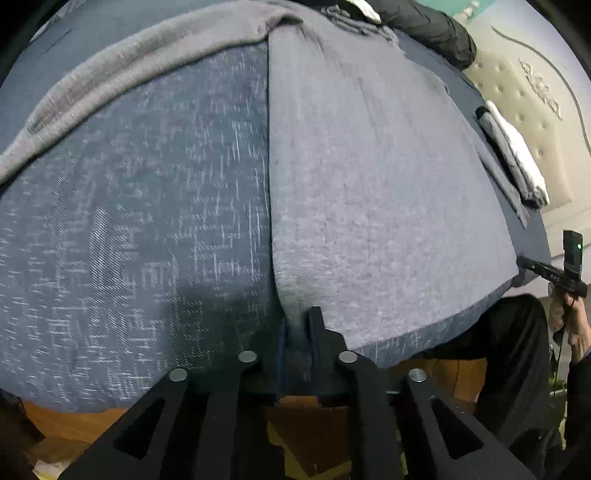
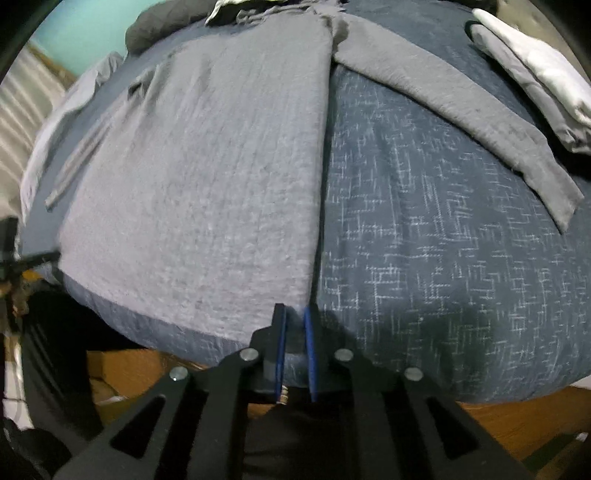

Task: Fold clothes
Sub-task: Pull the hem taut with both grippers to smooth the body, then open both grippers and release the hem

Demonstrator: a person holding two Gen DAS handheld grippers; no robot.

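Observation:
A grey long-sleeved top (image 1: 369, 177) lies flat on the dark blue patterned bedspread (image 1: 129, 229), sleeves spread out to the sides. My left gripper (image 1: 297, 325) is at the top's near left hem corner, jaws nearly closed with grey cloth between them. In the right wrist view the same top (image 2: 207, 177) lies to the left and one sleeve (image 2: 461, 118) runs out to the right. My right gripper (image 2: 294, 321) is at the near right hem corner, jaws narrowly apart, with the cloth edge between the blue pads (image 2: 308, 350).
A stack of folded grey and white clothes (image 2: 535, 74) sits at the bed's far right, also in the left view (image 1: 517, 155). Dark clothes (image 1: 424, 26) are piled at the far end. A padded headboard (image 1: 524, 92) stands beyond. The wooden floor (image 2: 517, 424) is below the bed edge.

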